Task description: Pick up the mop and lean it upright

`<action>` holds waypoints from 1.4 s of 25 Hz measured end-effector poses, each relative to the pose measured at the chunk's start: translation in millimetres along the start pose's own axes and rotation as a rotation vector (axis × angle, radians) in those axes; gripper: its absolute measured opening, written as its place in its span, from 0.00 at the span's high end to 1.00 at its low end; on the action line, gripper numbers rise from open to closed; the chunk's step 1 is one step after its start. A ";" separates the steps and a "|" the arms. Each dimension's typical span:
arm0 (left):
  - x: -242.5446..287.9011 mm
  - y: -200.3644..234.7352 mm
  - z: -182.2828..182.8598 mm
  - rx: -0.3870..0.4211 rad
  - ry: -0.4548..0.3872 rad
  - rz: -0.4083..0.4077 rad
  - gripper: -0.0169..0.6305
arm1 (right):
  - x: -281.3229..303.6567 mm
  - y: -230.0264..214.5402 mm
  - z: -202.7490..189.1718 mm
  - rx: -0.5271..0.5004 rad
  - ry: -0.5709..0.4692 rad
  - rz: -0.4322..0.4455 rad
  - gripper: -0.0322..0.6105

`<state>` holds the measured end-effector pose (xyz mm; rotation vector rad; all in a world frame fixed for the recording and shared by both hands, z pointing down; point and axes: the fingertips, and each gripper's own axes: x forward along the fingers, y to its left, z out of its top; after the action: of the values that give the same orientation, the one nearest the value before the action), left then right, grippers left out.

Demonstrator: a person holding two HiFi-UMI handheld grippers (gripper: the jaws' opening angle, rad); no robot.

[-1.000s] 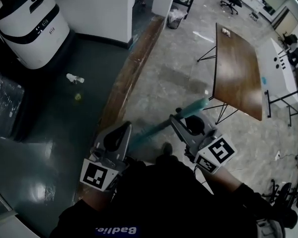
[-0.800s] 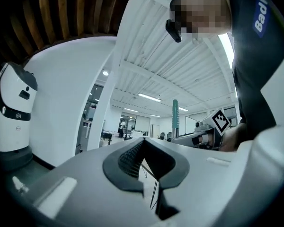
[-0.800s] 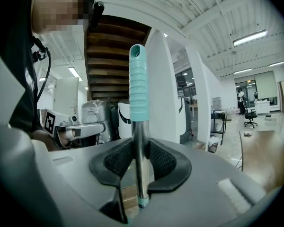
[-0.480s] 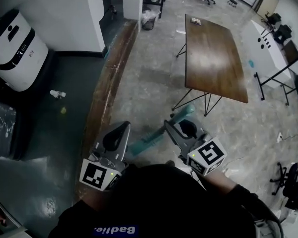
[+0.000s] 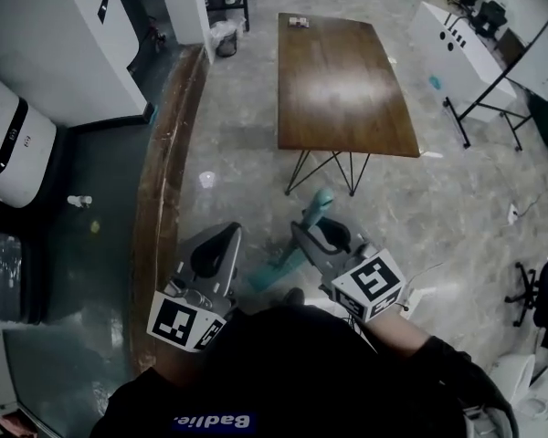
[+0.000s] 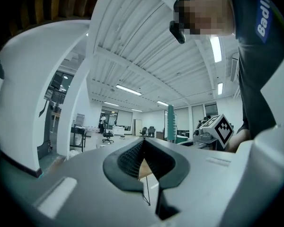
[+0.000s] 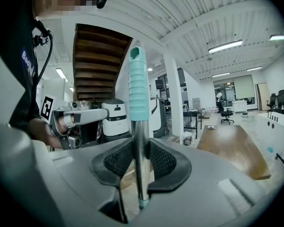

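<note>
The mop's handle is a metal shaft with a teal ribbed grip; its head is hidden. In the right gripper view the handle stands upright, and my right gripper is shut on its metal shaft. The head view shows my right gripper holding the handle above the floor, teal end pointing toward the table. My left gripper hangs beside it to the left, apart from the handle. In the left gripper view my left gripper has its pads together with nothing between them, and the teal handle rises at its right.
A brown wooden table on thin black legs stands ahead on the marble floor. A long wooden ledge borders a dark floor area with a white machine and a small bottle. White desks and office chairs stand right.
The head view has swung, so the table now sits ahead at centre and the white machine has slid left. Both grippers keep their places; the handle points more steeply up.
</note>
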<state>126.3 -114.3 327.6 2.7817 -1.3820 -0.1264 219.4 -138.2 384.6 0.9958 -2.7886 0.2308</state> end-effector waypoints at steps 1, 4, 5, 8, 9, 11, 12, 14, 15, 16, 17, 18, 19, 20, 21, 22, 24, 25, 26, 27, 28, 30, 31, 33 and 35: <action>8.3 -8.1 -2.4 0.001 0.008 -0.018 0.94 | -7.7 -8.6 -4.2 0.001 -0.001 -0.017 0.79; 30.9 -31.3 -7.6 0.006 0.033 -0.077 0.94 | -31.2 -33.2 -16.5 0.019 0.009 -0.082 0.78; 37.9 -37.8 -7.3 0.004 0.032 -0.095 0.94 | -38.7 -41.6 -20.7 0.030 0.016 -0.109 0.78; 55.1 -50.5 -6.4 -0.004 0.029 -0.155 0.94 | -58.1 -67.6 -37.2 0.049 0.041 -0.197 0.78; 59.8 -52.2 -7.0 -0.004 0.030 -0.175 0.94 | -63.5 -76.0 -43.3 0.055 0.050 -0.226 0.78; 70.0 -52.0 -9.3 -0.011 0.030 -0.213 0.94 | -73.2 -92.2 -54.6 0.071 0.071 -0.285 0.78; 75.6 -50.4 -10.9 -0.018 0.032 -0.232 0.94 | -77.4 -99.9 -59.2 0.079 0.080 -0.314 0.78; 86.9 -44.8 -14.1 -0.033 0.038 -0.270 0.94 | -83.5 -112.3 -66.7 0.092 0.092 -0.369 0.78; 92.0 -41.0 -14.8 -0.038 0.040 -0.289 0.94 | -85.4 -116.9 -70.0 0.098 0.100 -0.395 0.78; 96.7 -36.7 -14.5 -0.041 0.037 -0.309 0.94 | -86.5 -120.8 -72.5 0.101 0.108 -0.419 0.78; 101.2 -31.8 -13.7 -0.043 0.032 -0.327 0.94 | -86.4 -124.3 -74.1 0.100 0.116 -0.440 0.79; 105.5 -26.1 -12.8 -0.045 0.027 -0.343 0.94 | -85.1 -127.6 -74.6 0.098 0.123 -0.458 0.79; 109.4 -19.9 -12.0 -0.049 0.022 -0.358 0.94 | -82.9 -130.6 -74.3 0.095 0.129 -0.473 0.79; 112.8 -14.0 -11.5 -0.055 0.019 -0.371 0.94 | -80.8 -133.2 -73.5 0.092 0.132 -0.489 0.79; 115.5 -9.2 -11.0 -0.063 0.016 -0.385 0.94 | -79.3 -135.5 -72.5 0.090 0.133 -0.505 0.79; 117.8 -5.3 -10.7 -0.069 0.014 -0.400 0.94 | -78.5 -138.0 -71.4 0.089 0.133 -0.523 0.79; 122.8 1.2 -11.8 -0.076 0.016 -0.425 0.94 | -76.3 -145.1 -69.0 0.088 0.130 -0.560 0.79; 125.7 4.5 -14.0 -0.078 0.021 -0.435 0.94 | -73.8 -149.5 -68.2 0.088 0.128 -0.575 0.79; 128.2 7.8 -16.7 -0.081 0.027 -0.442 0.94 | -70.4 -153.8 -68.5 0.089 0.128 -0.587 0.79; 130.0 11.0 -19.2 -0.083 0.032 -0.447 0.94 | -66.3 -157.8 -69.9 0.091 0.130 -0.595 0.79; 131.1 13.8 -20.8 -0.082 0.035 -0.450 0.94 | -62.0 -161.7 -72.1 0.093 0.133 -0.599 0.79; 132.7 16.5 -21.9 -0.078 0.038 -0.450 0.94 | -54.9 -169.9 -77.3 0.098 0.143 -0.599 0.79; 134.0 16.5 -22.4 -0.077 0.041 -0.449 0.94 | -52.8 -174.2 -79.9 0.100 0.150 -0.596 0.79; 137.6 16.0 -24.2 -0.075 0.051 -0.443 0.94 | -49.1 -183.5 -85.3 0.106 0.162 -0.588 0.79; 141.3 16.6 -27.5 -0.075 0.061 -0.429 0.94 | -42.9 -193.0 -92.6 0.111 0.175 -0.573 0.79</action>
<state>200.6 -237.2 347.9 2.9418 -0.7339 -0.0986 385.3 -240.8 482.6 1.6527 -2.2397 0.3692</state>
